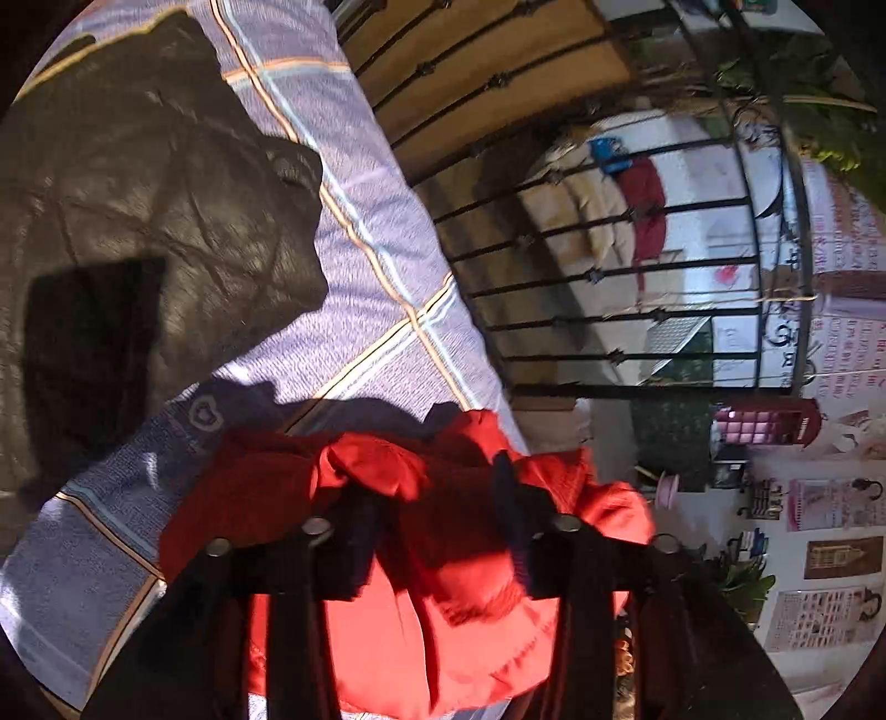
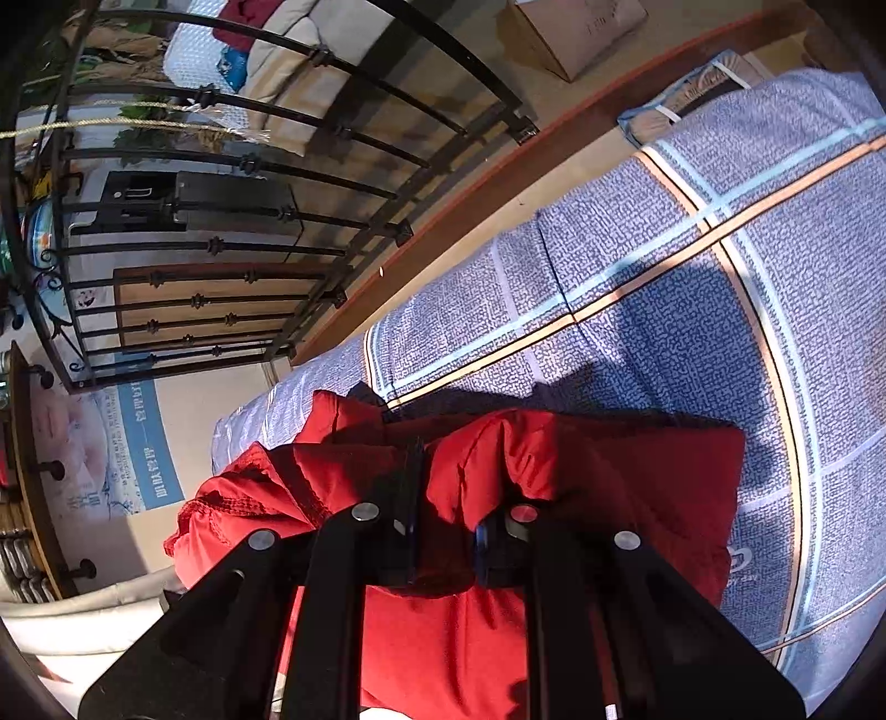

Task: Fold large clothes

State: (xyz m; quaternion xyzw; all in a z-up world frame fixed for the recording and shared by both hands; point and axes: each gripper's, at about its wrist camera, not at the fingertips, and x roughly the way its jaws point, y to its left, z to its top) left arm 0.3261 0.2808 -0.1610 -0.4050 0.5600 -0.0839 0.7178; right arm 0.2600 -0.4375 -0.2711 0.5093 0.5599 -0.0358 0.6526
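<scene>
A red padded garment (image 1: 387, 637) lies bunched on the lilac checked bedsheet (image 1: 360, 221). In the left wrist view my left gripper (image 1: 437, 520) stands open, its two fingers apart with a loose fold of the red cloth lying between them. In the right wrist view the red garment (image 2: 637, 487) spreads over the bedsheet (image 2: 692, 277) close to the bed's edge. My right gripper (image 2: 448, 515) is shut on a ridge of that red fabric, which puckers up around its narrow jaws.
A dark leather-like jacket (image 1: 138, 194) lies on the bed beyond the red garment. A black iron railing (image 1: 609, 249) (image 2: 249, 221) runs along the bedside, with floor between. A cardboard box (image 2: 570, 33) stands on the floor. Posters cover the wall.
</scene>
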